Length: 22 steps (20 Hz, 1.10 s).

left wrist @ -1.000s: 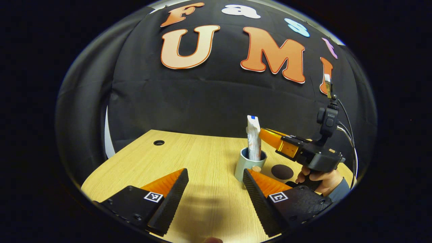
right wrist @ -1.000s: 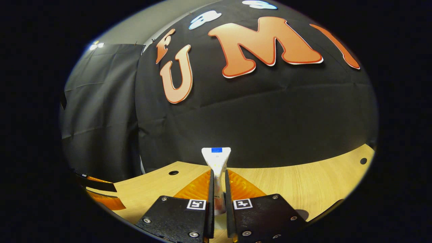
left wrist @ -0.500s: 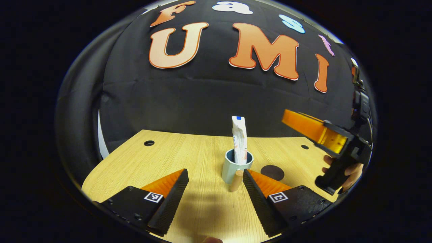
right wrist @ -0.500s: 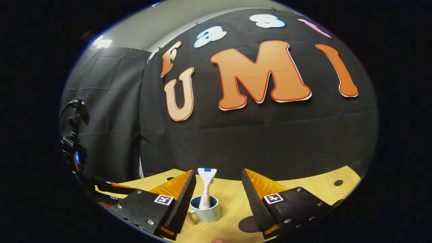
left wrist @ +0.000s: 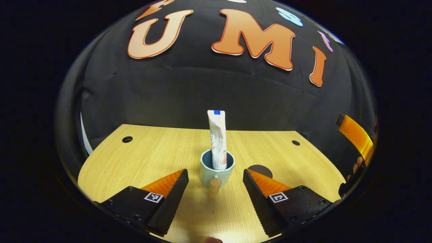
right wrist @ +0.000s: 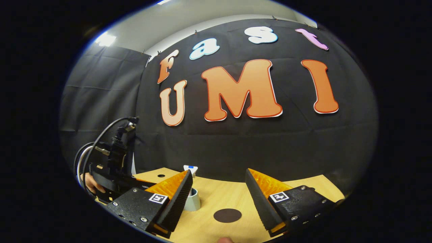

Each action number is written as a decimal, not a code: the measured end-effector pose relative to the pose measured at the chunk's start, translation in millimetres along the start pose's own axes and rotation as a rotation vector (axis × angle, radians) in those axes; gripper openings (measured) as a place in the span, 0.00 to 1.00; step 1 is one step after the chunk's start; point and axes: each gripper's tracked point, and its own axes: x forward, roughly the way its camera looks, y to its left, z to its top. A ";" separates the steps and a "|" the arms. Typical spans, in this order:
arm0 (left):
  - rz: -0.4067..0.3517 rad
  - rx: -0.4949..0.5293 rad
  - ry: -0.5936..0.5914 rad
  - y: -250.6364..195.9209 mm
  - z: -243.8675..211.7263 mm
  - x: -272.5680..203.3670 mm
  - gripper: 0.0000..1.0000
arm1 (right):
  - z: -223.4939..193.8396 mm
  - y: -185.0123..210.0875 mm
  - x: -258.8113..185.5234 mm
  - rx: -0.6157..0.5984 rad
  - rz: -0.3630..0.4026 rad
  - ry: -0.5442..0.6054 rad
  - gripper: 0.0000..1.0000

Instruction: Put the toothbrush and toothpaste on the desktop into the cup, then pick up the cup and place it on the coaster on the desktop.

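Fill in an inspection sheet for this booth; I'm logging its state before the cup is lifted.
Surface: wooden desktop with round holes.
Job's things: toothpaste upright in cup, handle facing the left view; dark coaster bare, apart from cup; toothbrush not made out.
Clutter: nothing seen.
Grippers: left hand-held gripper open, cup between fingers, untouched; right hand-held gripper open, holding nothing.
Cables: black cable loops off the left unit.
Surroundings: black cloth wall.

Left gripper [left wrist: 215, 177]: jaws wide apart, empty
Cup [left wrist: 216, 168]: upright on surface [left wrist: 152, 153], between the jaws, handle near
Toothpaste [left wrist: 218, 138]: standing in cup
Coaster [left wrist: 260, 169]: right of cup
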 end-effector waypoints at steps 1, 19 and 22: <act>-0.016 -0.002 0.035 -2.8 -3.8 6.7 0.98 | 8.1 -7.5 -9.1 0.001 -0.009 -0.003 0.94; 0.016 0.052 0.609 -4.2 -67.9 64.9 0.96 | 98.7 -41.4 -140.4 -0.130 -0.083 -0.064 0.95; 0.051 0.077 0.664 0.7 -77.9 72.9 0.95 | 97.8 -40.7 -143.8 -0.129 -0.086 -0.066 0.96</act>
